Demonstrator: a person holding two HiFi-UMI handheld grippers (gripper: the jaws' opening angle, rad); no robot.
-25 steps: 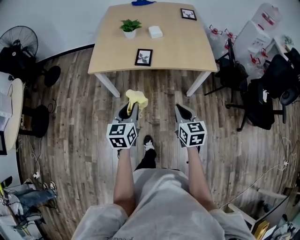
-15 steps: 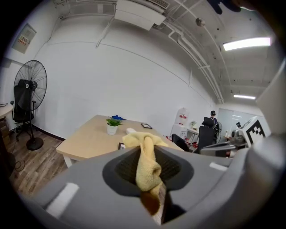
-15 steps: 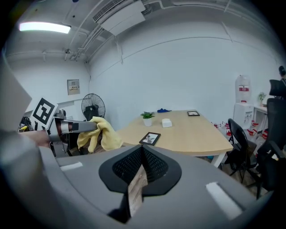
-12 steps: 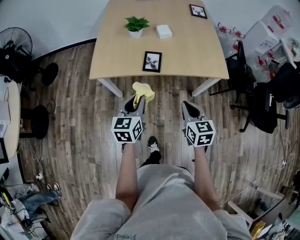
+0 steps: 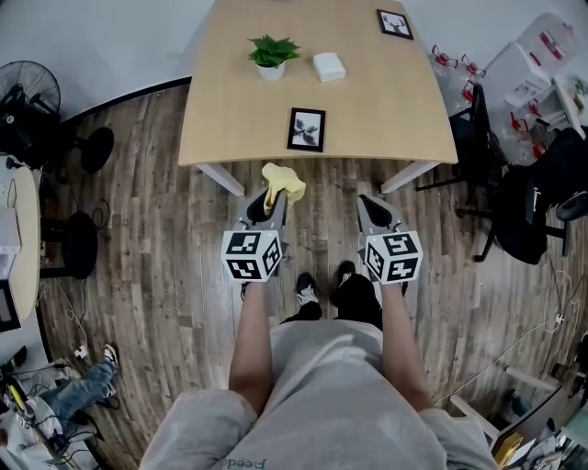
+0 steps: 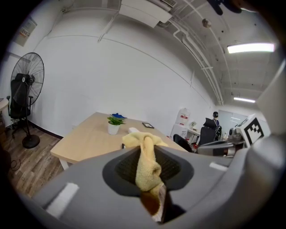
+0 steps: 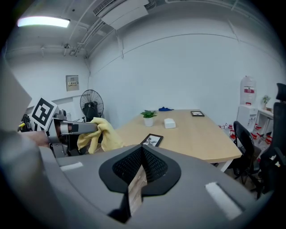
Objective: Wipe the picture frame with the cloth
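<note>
A black picture frame (image 5: 306,129) lies near the front edge of the wooden table (image 5: 395,119); the right gripper view shows the frame (image 7: 152,140) too. My left gripper (image 5: 272,204) is shut on a yellow cloth (image 5: 282,181), held over the floor just short of the table edge. The cloth (image 6: 147,161) bunches up between its jaws and hides most of the frame in the left gripper view. My right gripper (image 5: 370,204) hangs beside it, shut with nothing in it, also short of the table.
Further back on the table are a potted plant (image 5: 273,53), a white box (image 5: 329,66) and a second frame (image 5: 395,24). Table legs (image 5: 223,178) stand ahead. Office chairs (image 5: 524,197) crowd the right; a fan (image 5: 28,92) is at the left.
The person has stepped closer to the table, so both grippers now sit nearer its front edge. A second foot has come forward. Both grippers keep their states.
</note>
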